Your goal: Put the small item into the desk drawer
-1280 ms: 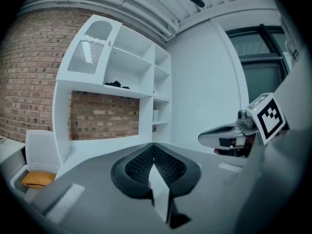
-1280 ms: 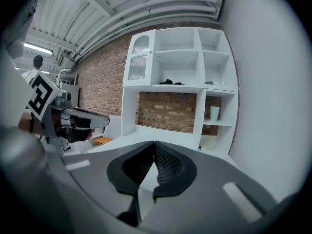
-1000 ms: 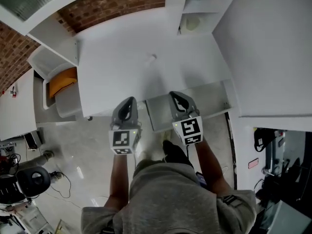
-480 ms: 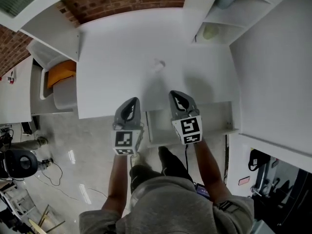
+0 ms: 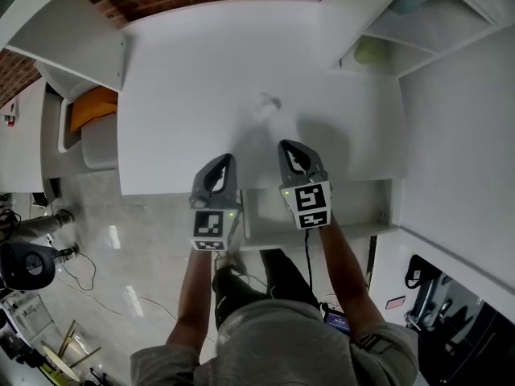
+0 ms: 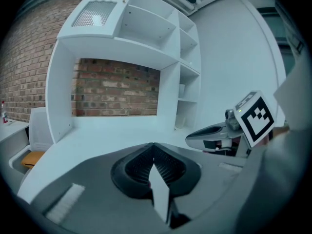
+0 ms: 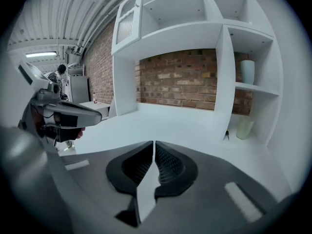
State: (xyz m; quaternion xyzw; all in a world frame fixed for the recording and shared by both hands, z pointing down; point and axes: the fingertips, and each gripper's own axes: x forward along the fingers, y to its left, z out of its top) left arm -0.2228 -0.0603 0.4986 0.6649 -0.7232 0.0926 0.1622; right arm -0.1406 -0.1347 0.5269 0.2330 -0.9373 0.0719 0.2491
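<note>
Left gripper is hovering over the front edge of the white desk, jaws pressed together on nothing. The small item is lying out on the desk top beyond it, apart from both grippers. Right gripper is hanging just beside, jaws likewise closed and empty, above the open drawer sticking out from the desk's front.

The desk top lies wide and bare around the item, open from the front and from above. Shelves wall off its right rear corner, a side panel its left rear. The drawer stands open at the front edge, partly under the right gripper.
</note>
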